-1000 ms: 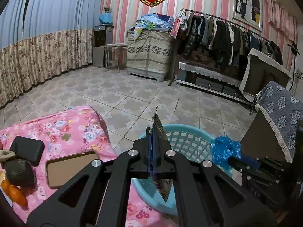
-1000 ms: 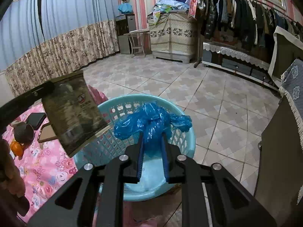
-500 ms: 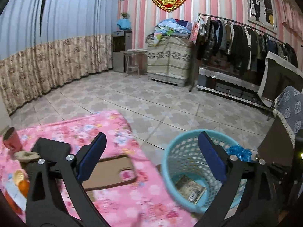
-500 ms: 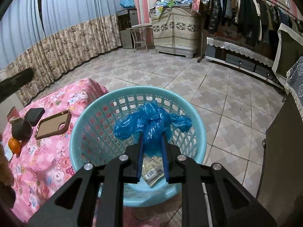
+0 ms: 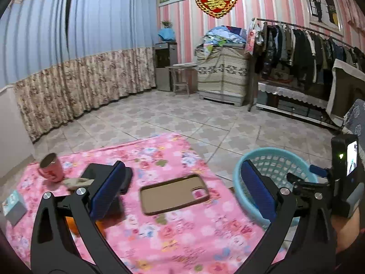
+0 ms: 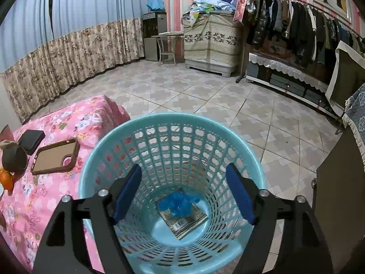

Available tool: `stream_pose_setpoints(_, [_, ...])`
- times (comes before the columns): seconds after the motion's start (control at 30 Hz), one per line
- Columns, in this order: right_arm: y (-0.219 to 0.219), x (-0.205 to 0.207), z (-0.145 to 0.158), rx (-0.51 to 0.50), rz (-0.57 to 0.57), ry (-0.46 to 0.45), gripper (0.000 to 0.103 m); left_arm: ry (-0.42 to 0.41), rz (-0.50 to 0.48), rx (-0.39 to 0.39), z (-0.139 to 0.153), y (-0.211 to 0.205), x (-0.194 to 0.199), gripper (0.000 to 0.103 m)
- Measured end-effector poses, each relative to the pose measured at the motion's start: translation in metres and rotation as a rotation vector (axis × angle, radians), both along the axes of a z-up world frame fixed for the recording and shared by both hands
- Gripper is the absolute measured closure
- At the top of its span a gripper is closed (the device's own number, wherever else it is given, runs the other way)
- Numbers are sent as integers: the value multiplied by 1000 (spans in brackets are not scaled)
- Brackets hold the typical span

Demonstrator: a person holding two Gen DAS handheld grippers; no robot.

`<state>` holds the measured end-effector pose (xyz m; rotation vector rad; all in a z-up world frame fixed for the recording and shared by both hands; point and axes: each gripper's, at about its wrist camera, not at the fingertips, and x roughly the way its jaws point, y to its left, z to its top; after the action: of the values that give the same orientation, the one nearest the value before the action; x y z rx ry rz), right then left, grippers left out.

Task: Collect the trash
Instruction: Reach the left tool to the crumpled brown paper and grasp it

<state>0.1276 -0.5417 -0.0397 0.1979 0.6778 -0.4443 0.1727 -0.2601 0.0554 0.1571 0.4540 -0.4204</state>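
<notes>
The turquoise basket [image 6: 173,116] stands on the floor beside the pink floral table [image 6: 68,118]. At its bottom a blue plastic bag [image 6: 178,203] lies on a flat printed wrapper [image 6: 189,221]. My right gripper [image 6: 183,166] hangs above the basket's mouth, its jaws opening with nothing between them. My left gripper [image 5: 182,164] is over the table [image 5: 173,239], jaws opening wide and empty. Beyond its fingers lies a brown phone case [image 5: 173,193]. The basket [image 5: 269,150] shows at the right in that view. A crumpled beige scrap [image 5: 75,181] lies by a pink cup [image 5: 50,167].
On the table are also a black wallet [image 5: 129,178], a small box [image 5: 13,206], a dark round object [image 6: 14,159] and an orange [image 6: 5,178]. Tiled floor spreads beyond, with a clothes rack [image 6: 296,22] and a dark cabinet [image 6: 337,205] on the right.
The left gripper opened, the wrapper dropped into the basket, and the gripper swung left over the table. The right gripper opened and the blue bag fell onto the wrapper.
</notes>
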Motion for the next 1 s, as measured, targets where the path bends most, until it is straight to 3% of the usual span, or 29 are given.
stream_pose_setpoints(0.2, [45,-28,32,-29,49,-109,11,-11,32,-20,11,45,-23,5])
stream_pose_setpoints(0.43, [108,-42,65,-45,108,-178,5,-33,118,1,15,118,-52,5])
stream_pose_setpoints(0.7, [175,-39,62,-13,157,-188,5,48,272,19,-28,198,-49,5])
stream_pose_setpoints(1.0, [244,-31,31,-84,247,-163,5,157,301,30,-87,216,-34,5])
